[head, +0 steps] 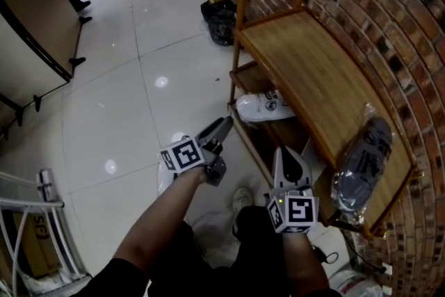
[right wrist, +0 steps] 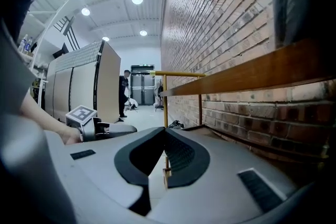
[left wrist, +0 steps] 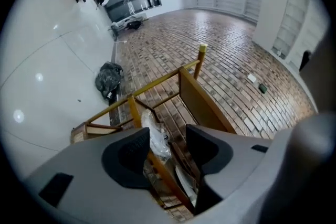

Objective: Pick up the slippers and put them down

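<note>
A white pair of slippers in a clear bag (head: 263,106) lies on the lower shelf of the wooden rack (head: 313,73). A dark pair in a bag (head: 365,163) rests on the rack's top board at its near end. My left gripper (head: 222,127) is held level just in front of the lower shelf. Its jaws stand apart with nothing between the pads; the white bag (left wrist: 155,134) shows beyond the left gripper (left wrist: 168,132). My right gripper (head: 286,155) hovers by the rack's near end, jaws shut and empty, tips meeting (right wrist: 164,132).
The rack stands against a brick wall (head: 389,3). A black rubbish bag (head: 221,21) sits on the white tiled floor at the rack's far end. A white shoe (head: 242,198) lies by my legs. A metal rail (head: 42,202) stands at lower left.
</note>
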Demonstrator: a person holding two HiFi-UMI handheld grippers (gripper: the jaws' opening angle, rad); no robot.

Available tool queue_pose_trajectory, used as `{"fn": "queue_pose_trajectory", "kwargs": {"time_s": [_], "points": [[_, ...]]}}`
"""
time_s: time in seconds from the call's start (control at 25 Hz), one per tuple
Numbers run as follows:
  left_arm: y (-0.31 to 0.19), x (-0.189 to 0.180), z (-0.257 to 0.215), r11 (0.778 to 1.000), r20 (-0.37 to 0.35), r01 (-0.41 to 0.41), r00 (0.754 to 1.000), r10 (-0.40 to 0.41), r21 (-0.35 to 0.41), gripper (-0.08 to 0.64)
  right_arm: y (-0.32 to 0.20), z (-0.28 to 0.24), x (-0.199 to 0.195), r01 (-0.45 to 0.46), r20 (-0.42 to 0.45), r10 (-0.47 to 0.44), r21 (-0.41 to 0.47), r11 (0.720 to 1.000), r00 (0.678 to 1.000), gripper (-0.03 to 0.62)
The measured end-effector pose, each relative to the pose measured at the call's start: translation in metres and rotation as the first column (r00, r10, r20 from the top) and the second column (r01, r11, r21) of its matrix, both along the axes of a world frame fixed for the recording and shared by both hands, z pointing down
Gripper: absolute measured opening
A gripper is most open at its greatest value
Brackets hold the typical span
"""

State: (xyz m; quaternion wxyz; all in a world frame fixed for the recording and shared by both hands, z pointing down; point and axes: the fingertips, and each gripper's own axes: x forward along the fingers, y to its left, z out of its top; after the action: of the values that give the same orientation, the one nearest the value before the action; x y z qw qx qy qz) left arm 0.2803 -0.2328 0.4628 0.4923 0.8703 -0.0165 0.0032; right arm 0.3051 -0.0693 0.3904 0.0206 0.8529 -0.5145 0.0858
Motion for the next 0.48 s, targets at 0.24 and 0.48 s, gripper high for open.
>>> {"fn": "queue_pose_trajectory", "kwargs": {"time_s": [0.24, 0.48], "points": [[0.0, 0.04, 0.034, 0.99, 0.043, -0.059, 0.997, 0.065, -0.129, 0.249, -0.004, -0.004, 0.004, 0.005, -0.009, -0.005, -0.018, 1.0, 1.0, 0.011], [-0.003, 0.075, 0.053, 0.983, 0.081, -0.11, 0.989, 0.122, -0.145, 0.269, -0.003, 0.001, 0.002, 0.022, -0.055, -0.026, -0.079, 0.997, 0.998, 0.011]]}}
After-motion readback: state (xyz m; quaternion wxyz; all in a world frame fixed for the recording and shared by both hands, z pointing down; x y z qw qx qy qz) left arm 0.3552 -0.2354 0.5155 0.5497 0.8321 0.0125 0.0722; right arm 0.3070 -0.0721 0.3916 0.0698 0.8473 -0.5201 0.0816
